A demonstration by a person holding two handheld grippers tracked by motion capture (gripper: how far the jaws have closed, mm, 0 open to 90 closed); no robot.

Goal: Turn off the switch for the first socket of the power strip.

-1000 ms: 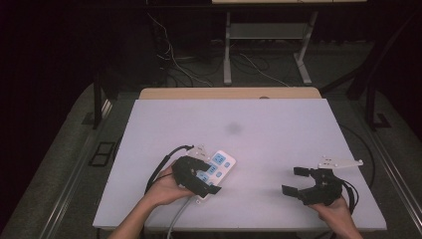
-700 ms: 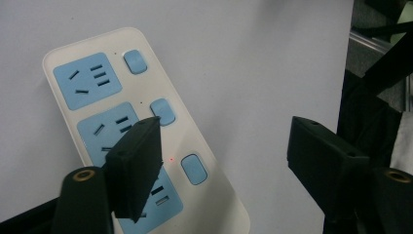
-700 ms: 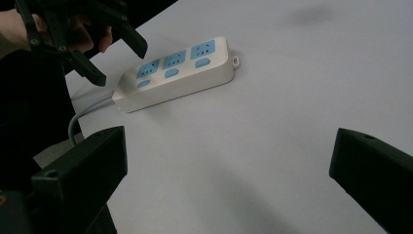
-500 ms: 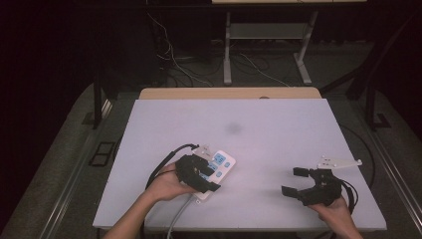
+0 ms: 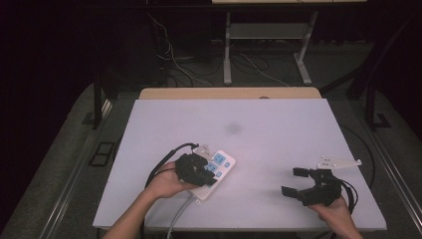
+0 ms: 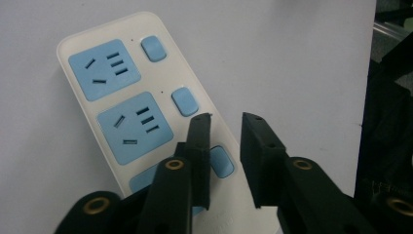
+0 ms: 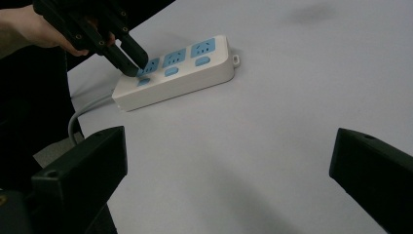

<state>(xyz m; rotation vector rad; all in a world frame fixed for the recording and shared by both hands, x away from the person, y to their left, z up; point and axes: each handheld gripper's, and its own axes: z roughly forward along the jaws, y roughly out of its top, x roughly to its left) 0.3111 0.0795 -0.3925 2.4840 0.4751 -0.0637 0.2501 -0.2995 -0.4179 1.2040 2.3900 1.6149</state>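
A white power strip (image 5: 222, 166) with blue sockets and blue switches lies on the table left of centre, also in the left gripper view (image 6: 122, 97) and the right gripper view (image 7: 180, 73). My left gripper (image 5: 209, 179) hovers over the strip's near end. Its jaws stand a narrow gap apart with nothing between them (image 6: 225, 119), and their tips are beside the third blue switch (image 6: 221, 161). In the right gripper view the left gripper (image 7: 134, 66) is down at the strip's top face. My right gripper (image 5: 294, 181) is wide open over bare table at the right (image 7: 229, 146).
The strip's grey cable (image 5: 179, 215) runs off the near table edge. A small flat white part (image 5: 338, 162) lies just beyond the right gripper. The white tabletop (image 5: 278, 134) has a faint dark smudge (image 5: 233, 129) at its middle. Cables and a stand are on the floor behind.
The left gripper has edged slightly along the near end of the power strip. The right gripper has stayed where it was, still open.
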